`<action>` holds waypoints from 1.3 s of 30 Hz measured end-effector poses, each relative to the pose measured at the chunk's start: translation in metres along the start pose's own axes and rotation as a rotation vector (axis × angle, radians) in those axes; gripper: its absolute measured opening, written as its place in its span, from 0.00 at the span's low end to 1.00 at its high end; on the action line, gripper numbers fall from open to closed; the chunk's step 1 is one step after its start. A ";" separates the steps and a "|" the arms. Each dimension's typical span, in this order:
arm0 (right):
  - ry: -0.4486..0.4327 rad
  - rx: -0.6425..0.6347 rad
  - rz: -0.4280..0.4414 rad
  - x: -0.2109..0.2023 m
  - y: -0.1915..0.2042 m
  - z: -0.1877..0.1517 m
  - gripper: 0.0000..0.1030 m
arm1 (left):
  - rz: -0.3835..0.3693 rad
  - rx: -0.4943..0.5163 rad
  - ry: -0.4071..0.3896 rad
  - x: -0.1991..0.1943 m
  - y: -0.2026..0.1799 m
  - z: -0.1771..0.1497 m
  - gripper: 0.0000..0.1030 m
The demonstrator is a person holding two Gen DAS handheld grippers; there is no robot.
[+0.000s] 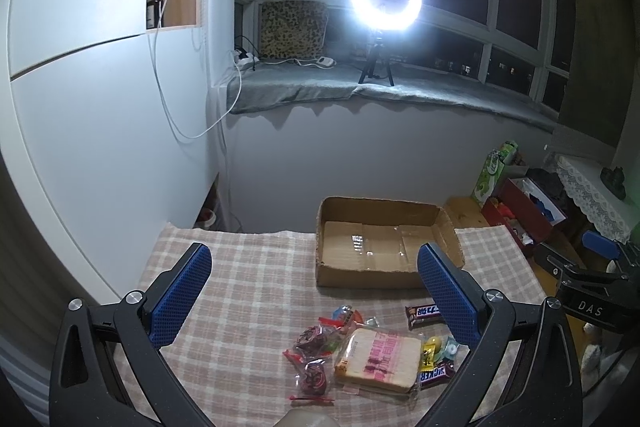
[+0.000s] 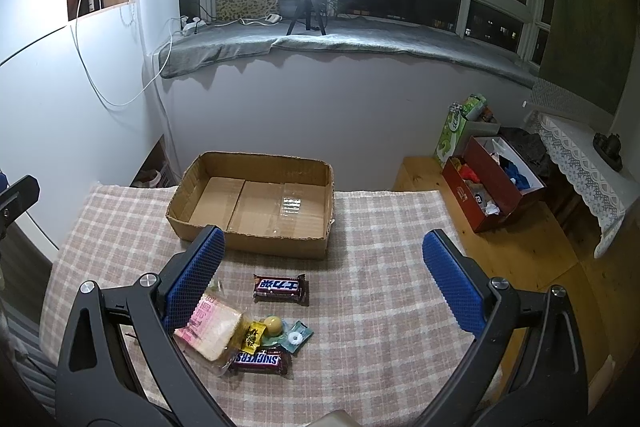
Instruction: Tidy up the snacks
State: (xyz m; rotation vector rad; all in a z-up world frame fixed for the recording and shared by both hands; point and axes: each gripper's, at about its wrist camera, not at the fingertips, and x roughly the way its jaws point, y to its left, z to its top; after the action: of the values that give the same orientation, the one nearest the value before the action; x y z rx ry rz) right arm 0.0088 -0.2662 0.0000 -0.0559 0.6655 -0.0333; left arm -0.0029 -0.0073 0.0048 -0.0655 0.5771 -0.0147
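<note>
Judging by the empty cardboard box (image 2: 256, 203), nothing is sorted yet: the snacks (image 2: 244, 331) are left piled on the checked surface (image 2: 380, 307), both hand-held grippers (image 1: 316, 291) (image 2: 320, 283) held spread.

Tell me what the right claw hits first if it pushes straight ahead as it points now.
Probably the separate Snickers bar lying between the open right claw and the cardboard box; depth is uncertain, so it may pass above it.

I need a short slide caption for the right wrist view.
Open right gripper above snack pile; cardboard box empty behind.
</note>
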 end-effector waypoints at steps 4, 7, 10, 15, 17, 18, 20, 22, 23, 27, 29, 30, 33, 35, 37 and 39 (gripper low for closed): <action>0.001 0.000 0.000 0.000 0.000 0.000 0.99 | -0.002 0.000 -0.001 -0.001 0.000 0.000 0.99; -0.001 -0.001 -0.001 0.000 0.000 0.000 0.99 | -0.004 0.003 -0.003 -0.001 -0.002 0.000 0.99; -0.001 -0.001 0.000 0.000 0.000 0.000 0.99 | -0.007 0.003 -0.004 -0.001 -0.002 0.001 0.99; 0.001 -0.001 -0.002 0.001 0.000 0.000 0.99 | -0.010 0.004 -0.006 0.000 -0.002 0.003 0.99; 0.000 -0.001 -0.001 0.001 0.000 0.000 0.99 | -0.011 0.004 -0.007 0.000 -0.002 0.003 0.99; 0.000 -0.001 -0.001 0.001 0.000 0.000 0.99 | -0.011 0.005 -0.006 0.001 -0.002 0.004 0.99; 0.000 -0.001 -0.002 0.002 0.000 -0.001 0.99 | -0.013 0.006 -0.005 0.002 -0.002 0.004 0.99; 0.001 0.000 -0.002 0.002 0.000 -0.001 0.99 | -0.014 0.007 -0.005 0.002 -0.002 0.005 0.99; 0.002 0.000 -0.002 0.003 0.000 -0.001 0.99 | -0.016 0.007 -0.005 0.003 -0.003 0.005 0.99; 0.003 -0.001 -0.001 0.003 0.000 -0.001 0.99 | -0.017 0.009 -0.004 0.004 -0.003 0.005 0.99; 0.001 -0.002 -0.002 0.004 0.000 -0.001 0.99 | -0.016 0.009 -0.004 0.004 -0.003 0.006 0.99; 0.001 -0.002 -0.002 0.005 0.001 -0.001 0.99 | -0.018 0.009 -0.002 0.004 -0.003 0.006 0.99; 0.004 -0.001 -0.002 0.006 0.002 -0.001 0.99 | -0.017 0.011 -0.001 0.005 -0.003 0.006 0.99; 0.005 -0.001 -0.002 0.005 -0.001 -0.002 0.99 | -0.018 0.011 0.000 0.005 -0.003 0.006 0.99; 0.006 -0.001 -0.001 0.005 -0.001 -0.002 0.99 | -0.017 0.013 0.000 0.006 -0.003 0.006 0.99; 0.006 -0.001 -0.002 0.006 -0.001 -0.002 0.99 | -0.018 0.011 0.001 0.006 -0.004 0.006 0.99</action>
State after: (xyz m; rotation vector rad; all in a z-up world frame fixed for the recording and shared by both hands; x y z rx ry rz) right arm 0.0121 -0.2675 -0.0050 -0.0573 0.6713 -0.0351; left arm 0.0053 -0.0110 0.0069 -0.0596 0.5771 -0.0357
